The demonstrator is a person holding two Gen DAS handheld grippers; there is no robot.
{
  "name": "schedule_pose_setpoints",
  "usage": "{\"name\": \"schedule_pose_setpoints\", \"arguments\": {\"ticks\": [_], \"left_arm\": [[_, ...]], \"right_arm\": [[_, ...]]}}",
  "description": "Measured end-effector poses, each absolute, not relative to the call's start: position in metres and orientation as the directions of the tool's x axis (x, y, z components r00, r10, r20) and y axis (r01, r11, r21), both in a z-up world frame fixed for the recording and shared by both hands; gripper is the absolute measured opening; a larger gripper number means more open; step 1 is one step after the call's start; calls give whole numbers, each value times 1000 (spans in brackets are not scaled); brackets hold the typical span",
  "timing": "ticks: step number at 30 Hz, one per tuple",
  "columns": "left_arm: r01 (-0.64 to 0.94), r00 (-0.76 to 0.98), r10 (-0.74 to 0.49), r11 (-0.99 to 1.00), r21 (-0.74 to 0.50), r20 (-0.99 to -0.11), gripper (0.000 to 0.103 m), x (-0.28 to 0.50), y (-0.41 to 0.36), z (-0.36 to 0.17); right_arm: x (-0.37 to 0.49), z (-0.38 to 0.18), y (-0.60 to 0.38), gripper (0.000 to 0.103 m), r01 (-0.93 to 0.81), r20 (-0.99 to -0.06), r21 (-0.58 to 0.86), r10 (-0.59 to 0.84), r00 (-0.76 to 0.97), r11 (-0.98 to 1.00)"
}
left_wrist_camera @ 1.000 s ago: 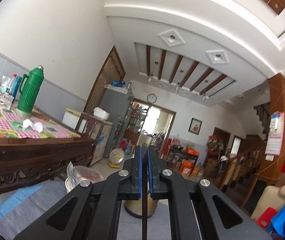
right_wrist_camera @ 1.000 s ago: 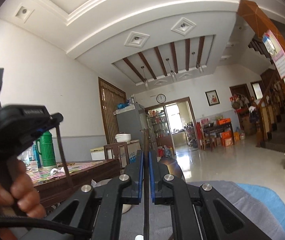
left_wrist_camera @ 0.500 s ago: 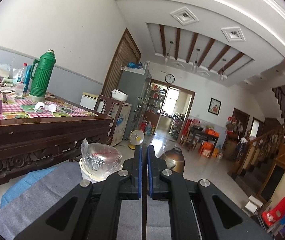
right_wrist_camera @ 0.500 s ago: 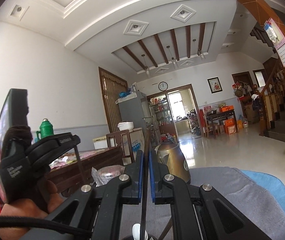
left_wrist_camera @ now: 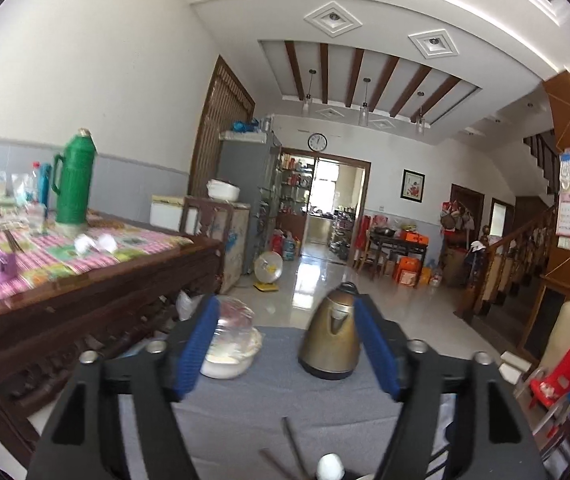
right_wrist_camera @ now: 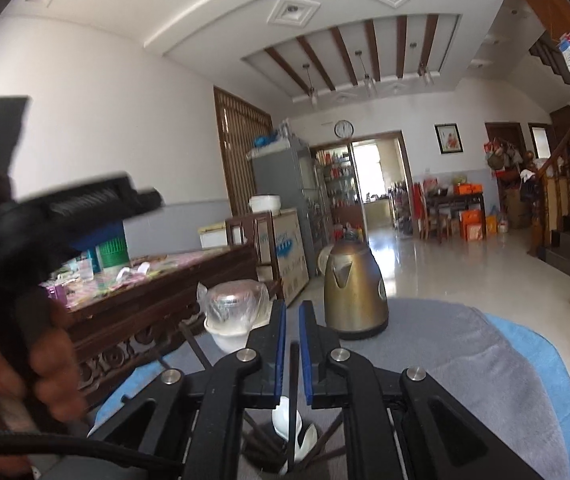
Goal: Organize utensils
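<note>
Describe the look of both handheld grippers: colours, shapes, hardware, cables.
Left gripper and right gripper match: matte black angular linkage arms with triangular cut-outs, round silver bolts at the joints and flat blue pads inside each finger. A black braided cable trails by the bare left hand.
</note>
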State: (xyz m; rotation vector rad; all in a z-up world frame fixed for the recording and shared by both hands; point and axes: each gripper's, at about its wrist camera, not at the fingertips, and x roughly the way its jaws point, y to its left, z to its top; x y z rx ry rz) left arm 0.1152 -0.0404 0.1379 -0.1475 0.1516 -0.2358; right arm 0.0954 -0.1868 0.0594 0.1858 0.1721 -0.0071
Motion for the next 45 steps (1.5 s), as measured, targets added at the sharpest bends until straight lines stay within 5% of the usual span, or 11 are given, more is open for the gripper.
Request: {"name": "schedule_pose_setpoints", "arguments": {"ticks": [2, 5, 8, 19, 45], "left_arm": [[210, 965, -228, 968, -135, -130, 89, 101, -27, 144], [193, 966, -208, 975, -112, -155, 96, 83, -6, 147], [169, 961, -186, 981, -95, -205, 102, 69, 9, 144], [88, 877, -63, 996, 31, -477, 102, 47, 20, 100], [-3, 919, 70, 985, 171, -387, 102, -2, 30, 105]], "right_arm": [[86, 64, -191, 12, 15, -171, 220, 23, 985, 975], [66, 69, -196, 27, 17, -151, 261, 23, 988, 965], [41, 76, -196, 72, 26, -106, 281, 4, 994, 959], [-16, 101, -177, 72, 71, -100, 217, -50, 994, 974], [-64, 88, -169, 72, 144, -198, 132, -116, 973, 981]]}}
